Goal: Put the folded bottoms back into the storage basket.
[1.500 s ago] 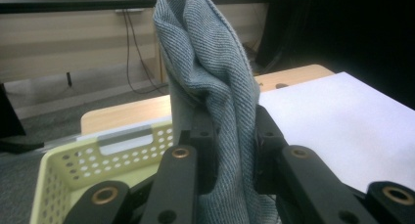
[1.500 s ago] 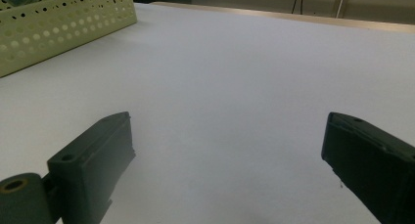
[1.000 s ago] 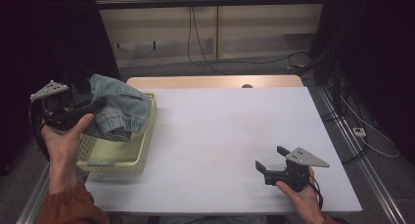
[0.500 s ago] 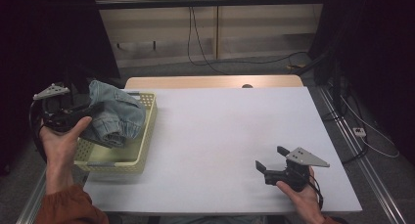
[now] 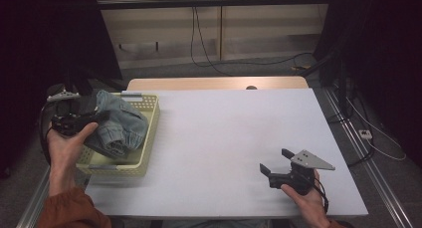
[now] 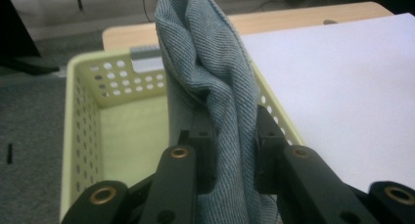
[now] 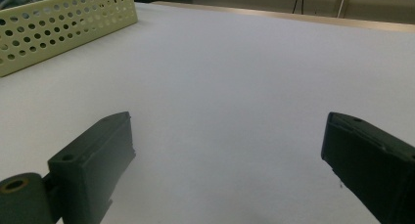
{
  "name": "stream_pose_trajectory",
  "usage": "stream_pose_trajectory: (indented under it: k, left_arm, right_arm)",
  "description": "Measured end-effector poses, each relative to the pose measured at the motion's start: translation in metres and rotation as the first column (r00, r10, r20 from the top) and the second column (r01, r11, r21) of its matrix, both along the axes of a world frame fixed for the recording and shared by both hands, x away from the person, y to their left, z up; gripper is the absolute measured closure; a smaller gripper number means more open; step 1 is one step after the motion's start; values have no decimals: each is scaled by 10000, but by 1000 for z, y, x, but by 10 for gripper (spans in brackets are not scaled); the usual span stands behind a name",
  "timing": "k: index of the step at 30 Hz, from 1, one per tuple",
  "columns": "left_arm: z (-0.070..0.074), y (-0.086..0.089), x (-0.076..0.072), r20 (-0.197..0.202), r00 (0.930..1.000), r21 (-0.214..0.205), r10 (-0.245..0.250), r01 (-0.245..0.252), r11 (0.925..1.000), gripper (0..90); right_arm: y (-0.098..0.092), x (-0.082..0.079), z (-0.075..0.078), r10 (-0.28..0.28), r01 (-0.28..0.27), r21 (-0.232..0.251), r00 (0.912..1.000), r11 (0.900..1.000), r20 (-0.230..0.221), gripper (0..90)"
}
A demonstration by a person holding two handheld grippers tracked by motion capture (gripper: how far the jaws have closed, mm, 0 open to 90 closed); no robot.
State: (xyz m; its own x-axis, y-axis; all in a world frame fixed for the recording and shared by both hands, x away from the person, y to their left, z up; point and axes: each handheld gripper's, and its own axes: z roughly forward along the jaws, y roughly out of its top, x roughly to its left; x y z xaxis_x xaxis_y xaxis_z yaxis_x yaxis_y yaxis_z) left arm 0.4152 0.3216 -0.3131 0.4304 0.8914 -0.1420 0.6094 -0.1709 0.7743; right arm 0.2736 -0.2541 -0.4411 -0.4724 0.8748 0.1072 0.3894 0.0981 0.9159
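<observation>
A blue denim garment (image 5: 119,122) hangs bunched over the pale yellow perforated basket (image 5: 149,119) at the table's left edge. My left gripper (image 5: 92,119) is shut on a fold of this denim garment (image 6: 215,82), which rises between its jaws above the basket (image 6: 85,116). My right gripper (image 5: 273,164) rests low over the white table near the front right. It is open, with bare tabletop between its fingers (image 7: 98,160).
The white table (image 5: 234,133) stretches wide between the basket and my right gripper. A wooden strip (image 5: 214,83) borders its far edge. The basket's corner (image 7: 63,23) shows far off in the right gripper view. Cables lie on the floor behind and to the right.
My left gripper has sunk and drawn back toward the basket's left side, lowering the denim into the basket. The right gripper has stayed put.
</observation>
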Motion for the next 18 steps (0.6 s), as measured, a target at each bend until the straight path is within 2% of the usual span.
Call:
stream_pose_trajectory:
  k: [5, 9, 11, 15, 17, 18]
  left_arm:
    - [-3, -4, 3, -187, 9994, -369, -303, 296, 9989, 752]
    - [-5, -12, 6, -180, 9972, -415, -729, 721, 9965, 750]
    - [-6, -15, 8, -195, 9981, -142, -593, 590, 9982, 748]
    - [-12, -15, 11, -313, 9985, 10, -440, 440, 9990, 743]
    - [-14, -13, 13, -334, 9992, 17, -225, 226, 9997, 737]
    - [-15, -12, 13, -319, 9994, 161, -91, 96, 9998, 733]
  right_arm:
    - [1, 0, 0, 26, -26, -16, 10000, 10000, -1, 51]
    - [1, 0, 0, 56, -56, -13, 10000, 10000, -15, 51]
    - [1, 0, 0, 92, -92, -34, 10000, 10000, -29, 51]
    - [1, 0, 0, 97, -97, -35, 9999, 9999, -29, 51]
    - [1, 0, 0, 89, -89, -35, 10000, 10000, -34, 51]
    - [1, 0, 0, 93, -93, -37, 10000, 10000, -33, 51]
